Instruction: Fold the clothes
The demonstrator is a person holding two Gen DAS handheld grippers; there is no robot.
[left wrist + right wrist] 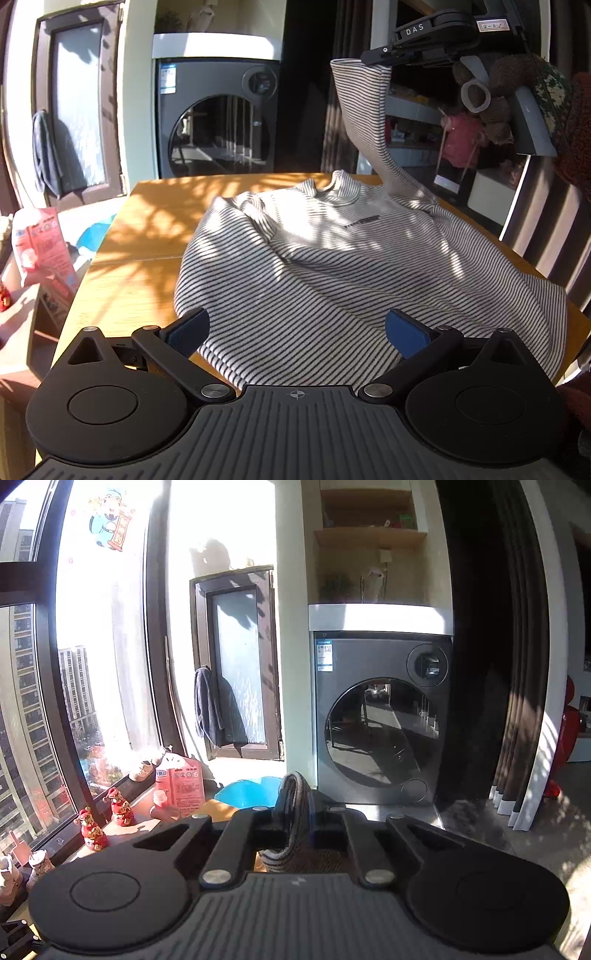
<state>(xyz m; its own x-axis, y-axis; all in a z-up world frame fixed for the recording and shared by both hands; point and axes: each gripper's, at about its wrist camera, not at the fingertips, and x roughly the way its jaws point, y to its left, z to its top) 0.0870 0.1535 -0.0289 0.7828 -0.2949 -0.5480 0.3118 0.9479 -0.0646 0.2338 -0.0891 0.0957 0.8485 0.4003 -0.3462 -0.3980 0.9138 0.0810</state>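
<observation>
Wooden table [147, 236] in dappled sun carries a striped shirt [332, 266], washing machine [218, 118] behind; right gripper [295, 812] pinches its sleeve [364, 110] aloft, left gripper [297, 332] gapes empty.

Sunlit wooden table [147, 236], striped sweater [332, 266] spread across it.

Two fisheye views, each looking forward from a hand-held gripper.
Left view sits low and close over the table [140, 236]; right view looks out higher. Both show the washing machine [218, 118] and glass door [240, 664].
</observation>
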